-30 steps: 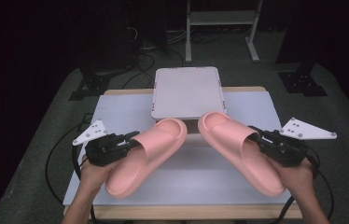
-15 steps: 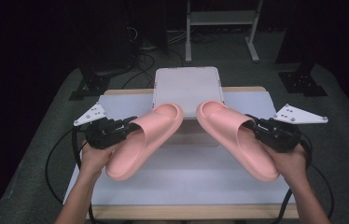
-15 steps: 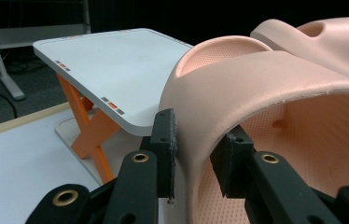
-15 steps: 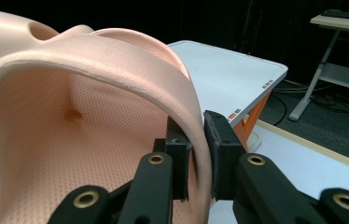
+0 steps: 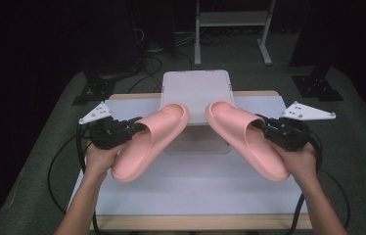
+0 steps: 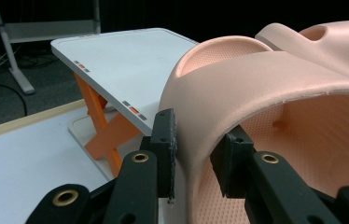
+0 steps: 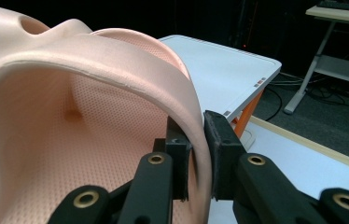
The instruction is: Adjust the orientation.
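Left tongs (image 5: 131,128) clamping left pink slide (image 5: 149,142), right tongs (image 5: 265,128) clamping right pink slide (image 5: 244,139), white orange-legged stand (image 5: 196,88) just beyond toes

I see the left slipper (image 5: 149,141) left of the right slipper (image 5: 247,138), toes converging toward the raised stand (image 5: 196,88) at the counter's (image 5: 191,196) far middle. Left gripper (image 5: 117,132) sits at the left slipper's outer side, right gripper (image 5: 281,133) at the right slipper's outer side.

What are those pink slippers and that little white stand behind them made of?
The slippers look like soft moulded foam or rubber: matte, seamless, with a dimpled footbed and a strap that pinches thin between the jaws. The stand seems to be smooth, matte white plastic or coated board on orange legs.
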Available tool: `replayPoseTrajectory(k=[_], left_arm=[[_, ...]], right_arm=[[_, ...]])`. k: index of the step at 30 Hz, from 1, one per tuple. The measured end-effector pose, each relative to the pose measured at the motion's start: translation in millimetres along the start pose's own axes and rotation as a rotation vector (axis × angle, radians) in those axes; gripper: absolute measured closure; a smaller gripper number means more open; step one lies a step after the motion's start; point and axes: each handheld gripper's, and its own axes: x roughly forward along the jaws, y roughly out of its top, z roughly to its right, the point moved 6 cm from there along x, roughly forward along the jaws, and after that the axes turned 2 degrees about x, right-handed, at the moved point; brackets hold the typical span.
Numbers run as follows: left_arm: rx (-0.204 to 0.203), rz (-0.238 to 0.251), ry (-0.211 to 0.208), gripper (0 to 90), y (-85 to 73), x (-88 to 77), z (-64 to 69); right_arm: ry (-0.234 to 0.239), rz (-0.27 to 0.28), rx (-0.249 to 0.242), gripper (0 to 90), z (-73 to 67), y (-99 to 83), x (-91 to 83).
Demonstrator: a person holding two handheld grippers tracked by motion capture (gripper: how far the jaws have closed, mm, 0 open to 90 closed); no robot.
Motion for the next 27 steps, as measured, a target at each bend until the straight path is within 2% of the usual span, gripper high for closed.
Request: replayPoseTrajectory(k=[13, 21, 27], left_arm=[[0.006, -0.021, 0.007, 71.8, 14.0, 17.4, -8.1], [-0.003, -0.024, 0.011, 71.8, 25.0, 28.7, -13.4], [-0.017, -0.031, 0.012, 71.8, 26.5, 34.9, -16.3]], right_arm=[[0.000, -0.009, 0.006, 80.2, 5.3, 10.6, 18.1], [-0.005, -0.021, 0.006, 80.1, 12.0, 14.9, 28.4], [-0.026, -0.034, 0.030, 80.1, 19.2, 15.4, 30.5]])
